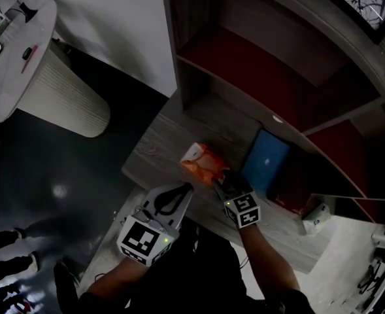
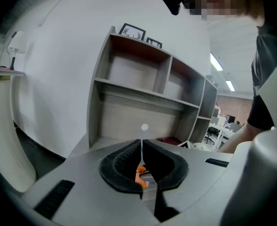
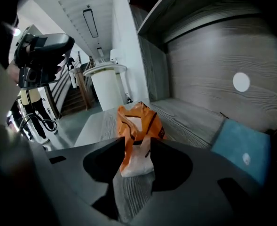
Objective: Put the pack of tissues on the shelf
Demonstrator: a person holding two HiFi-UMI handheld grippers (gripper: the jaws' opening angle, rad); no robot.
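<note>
The pack of tissues [image 3: 137, 135] wears thin, crinkled plastic film, glossy orange and white. The shelf [image 3: 213, 55] and the surface [image 1: 159, 156] under the pack look like grey wood-grain board, matt and finely streaked. My left gripper [image 2: 142, 142] has a smooth, matt grey plastic shell, and its pads [image 2: 124, 161] are black, ribbed and rubbery-looking. The floor [image 1: 61, 188] is dark and glossy.

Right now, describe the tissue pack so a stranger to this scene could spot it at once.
Start at the grey shelf unit against the white wall, then its wide bottom board. The tissue pack stands on that board, left of a flat blue pad; it alone is a crinkly orange-and-white packet.
</note>
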